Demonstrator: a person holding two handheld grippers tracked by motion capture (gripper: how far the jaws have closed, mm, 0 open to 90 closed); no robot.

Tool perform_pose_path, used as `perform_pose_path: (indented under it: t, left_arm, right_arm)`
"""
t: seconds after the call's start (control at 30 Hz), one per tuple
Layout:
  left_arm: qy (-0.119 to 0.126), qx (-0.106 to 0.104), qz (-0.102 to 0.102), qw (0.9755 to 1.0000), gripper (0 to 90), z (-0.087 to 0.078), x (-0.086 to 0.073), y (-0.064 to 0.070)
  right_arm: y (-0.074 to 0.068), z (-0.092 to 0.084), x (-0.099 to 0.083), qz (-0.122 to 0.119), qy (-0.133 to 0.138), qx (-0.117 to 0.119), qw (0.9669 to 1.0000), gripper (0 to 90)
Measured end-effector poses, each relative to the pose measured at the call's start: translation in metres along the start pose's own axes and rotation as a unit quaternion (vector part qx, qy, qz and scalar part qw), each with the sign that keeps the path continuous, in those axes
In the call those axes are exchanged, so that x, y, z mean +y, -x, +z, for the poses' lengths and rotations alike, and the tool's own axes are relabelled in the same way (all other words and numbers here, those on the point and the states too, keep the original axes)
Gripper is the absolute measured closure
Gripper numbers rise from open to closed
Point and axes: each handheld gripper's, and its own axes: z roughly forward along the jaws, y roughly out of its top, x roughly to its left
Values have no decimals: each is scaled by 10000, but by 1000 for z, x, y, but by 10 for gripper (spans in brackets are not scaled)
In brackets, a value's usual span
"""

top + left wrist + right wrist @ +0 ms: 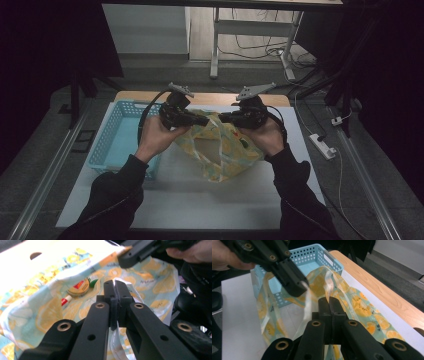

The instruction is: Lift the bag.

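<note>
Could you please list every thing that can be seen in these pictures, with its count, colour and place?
bag: one, clear plastic with yellow lemon print, middle of the table, held up by both tools at its handles
items in the bag: a round yellowish tin and a small tube, too small to name
basket: one, light blue, perforated walls, left of the bag
table: one, white top with a wooden far edge
power strip: one, white, floor at the right
left tool: one, black, shut on a bag handle
right tool: one, black, shut on a bag handle
sleeves: two, dark, bottom
</note>
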Motion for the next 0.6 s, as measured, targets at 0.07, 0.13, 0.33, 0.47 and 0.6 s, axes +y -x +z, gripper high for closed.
perform_pose_path:
  t: [0.07,0.13,0.33,0.47,0.6]
  left_arm:
    - [63,16,-6,10000,894,-4,5,-1]
    - [110,14,8,9999,894,-9,10,-1]
    - [290,100,65,9995,894,-23,25,-1]
    - [405,104,79,9991,894,-31,34,-3]
    - [574,85,37,9983,894,-39,42,-4]
  right_arm:
    - [0,-3,4,1,40,32,10000,900]
    - [-1,-5,8,-13,55,20,10000,900]
    - [-3,-13,22,-50,127,56,9999,900]
    - [-1,-19,30,-43,193,66,9998,900]
    - [0,-25,39,-72,245,28,9997,900]
